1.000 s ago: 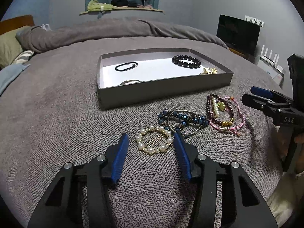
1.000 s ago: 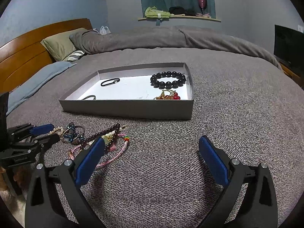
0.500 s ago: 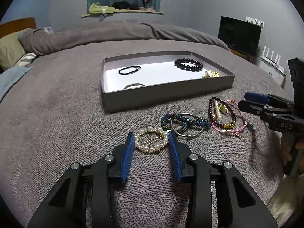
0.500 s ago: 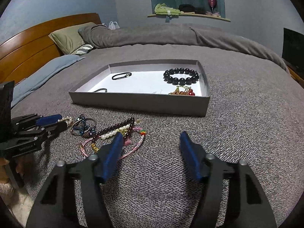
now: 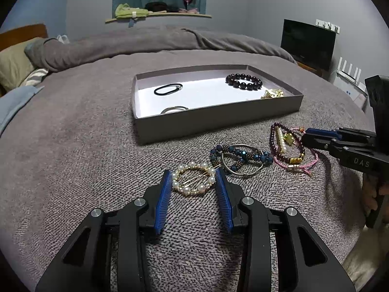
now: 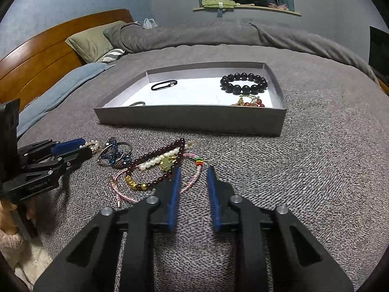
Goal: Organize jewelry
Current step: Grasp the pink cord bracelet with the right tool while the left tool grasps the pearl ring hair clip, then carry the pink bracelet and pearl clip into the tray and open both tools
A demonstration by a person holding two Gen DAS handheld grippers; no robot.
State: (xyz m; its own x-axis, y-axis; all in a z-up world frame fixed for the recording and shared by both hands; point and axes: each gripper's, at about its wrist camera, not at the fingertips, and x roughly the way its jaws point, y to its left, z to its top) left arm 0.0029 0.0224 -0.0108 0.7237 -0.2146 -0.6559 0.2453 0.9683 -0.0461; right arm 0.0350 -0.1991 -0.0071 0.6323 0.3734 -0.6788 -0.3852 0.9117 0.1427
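Observation:
A pearl hair clip (image 5: 193,179) lies on the grey bedspread between the blue pads of my left gripper (image 5: 193,171), whose jaws stand close on both sides of it. Beside it lie a blue beaded bracelet with a metal ring (image 5: 239,158) and a dark red, pearl and pink cord bracelet pile (image 5: 288,146). My right gripper (image 6: 193,170) is narrowly open at the pink cord bracelet (image 6: 192,180). A grey box (image 5: 218,119) holds a black bead bracelet (image 5: 243,82), a black hair tie (image 5: 168,89), a metal ring (image 5: 173,109) and a gold chain (image 5: 272,94).
The bed carries a rolled grey duvet (image 5: 145,41) and pillows (image 6: 92,41) beyond the box. A wooden headboard (image 6: 43,56) is at the left, a dark screen (image 5: 307,42) at the right. A shelf with clothes (image 5: 158,12) hangs on the far wall.
Both grippers have narrowed a lot. The left one has closed in around the pearl clip. The right one has moved left toward the pink cord bracelet.

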